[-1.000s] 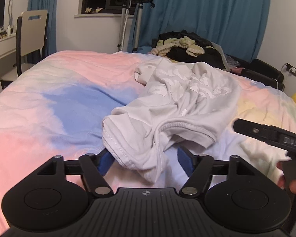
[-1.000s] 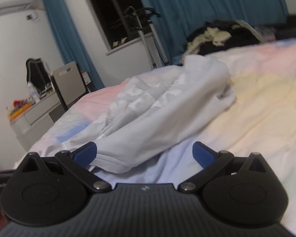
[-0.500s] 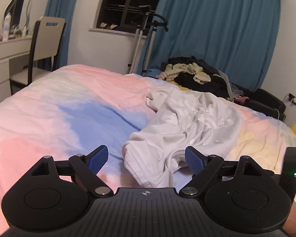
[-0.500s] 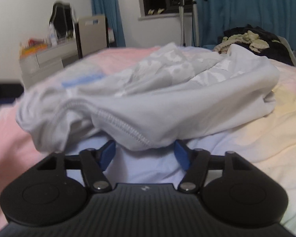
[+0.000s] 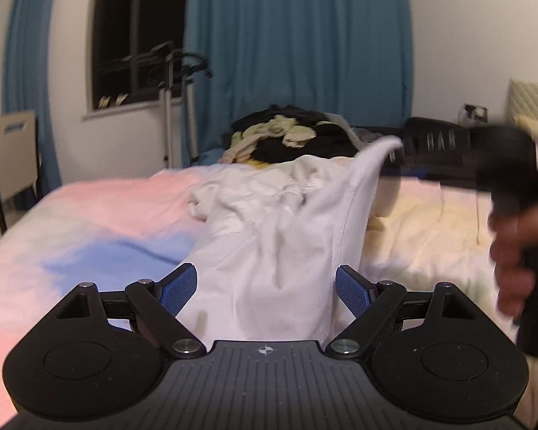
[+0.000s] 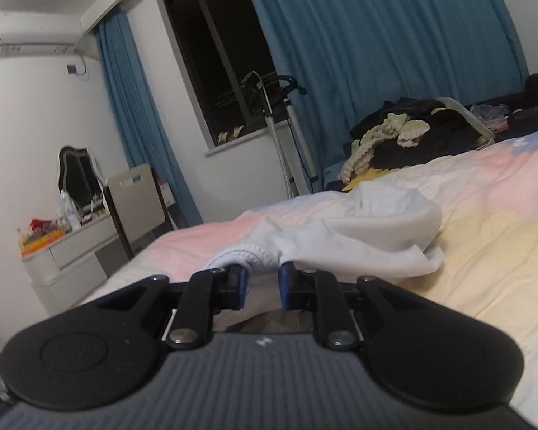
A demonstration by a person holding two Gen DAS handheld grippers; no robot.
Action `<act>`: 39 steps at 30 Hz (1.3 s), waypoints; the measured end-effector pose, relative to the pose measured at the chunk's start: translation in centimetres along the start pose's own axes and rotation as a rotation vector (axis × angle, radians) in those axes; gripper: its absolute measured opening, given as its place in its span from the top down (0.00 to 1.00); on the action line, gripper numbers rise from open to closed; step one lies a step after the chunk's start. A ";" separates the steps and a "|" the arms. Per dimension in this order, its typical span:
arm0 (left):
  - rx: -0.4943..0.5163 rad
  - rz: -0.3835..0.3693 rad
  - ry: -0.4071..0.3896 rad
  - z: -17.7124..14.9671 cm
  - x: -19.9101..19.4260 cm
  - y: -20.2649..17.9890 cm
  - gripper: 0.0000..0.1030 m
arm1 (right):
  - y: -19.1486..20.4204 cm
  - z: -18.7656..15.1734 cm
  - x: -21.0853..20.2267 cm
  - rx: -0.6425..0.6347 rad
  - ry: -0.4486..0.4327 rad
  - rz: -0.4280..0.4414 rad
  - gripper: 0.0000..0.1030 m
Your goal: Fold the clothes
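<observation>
Pastel bed point(image 5: 89, 222) before teal curtains point(image 5: 297, 53) — right gripper point(image 6: 262, 283) closing on white garment point(image 5: 276, 251), left gripper point(image 5: 265, 286) spread.

Bare bedspread point(image 5: 71, 222) lay open across the frame's left and lower right. The crumpled white garment point(image 5: 269, 243) blocked the centre; a dark clothes pile point(image 5: 290, 139) obstructed the far edge.

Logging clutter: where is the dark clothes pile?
In both wrist views the dark clothes pile sits at the bed's far edge, before the blue curtain, beyond the white garment.

The right gripper point(image 6: 262, 283), wide before, is closing on the white shirt's point(image 6: 358, 247) hem, lifting it.
</observation>
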State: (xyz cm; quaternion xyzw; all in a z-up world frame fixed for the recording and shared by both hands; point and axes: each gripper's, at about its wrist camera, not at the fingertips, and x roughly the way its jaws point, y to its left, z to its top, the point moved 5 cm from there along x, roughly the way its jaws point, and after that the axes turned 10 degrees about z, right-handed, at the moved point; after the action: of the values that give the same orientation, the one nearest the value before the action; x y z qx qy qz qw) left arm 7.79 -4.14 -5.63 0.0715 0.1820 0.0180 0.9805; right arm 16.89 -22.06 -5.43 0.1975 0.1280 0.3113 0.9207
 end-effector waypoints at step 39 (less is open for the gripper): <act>-0.035 0.147 -0.139 2.1 1.4 1.0 0.54 | -1.5 2.8 -3.7 0.179 0.053 0.100 0.83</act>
State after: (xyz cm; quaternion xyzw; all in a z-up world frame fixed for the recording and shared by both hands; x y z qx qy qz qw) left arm 9.81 -3.39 -4.02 0.0684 0.1074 0.0880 0.9879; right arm 15.82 -26.22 -3.13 0.2768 0.1693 0.3494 0.8790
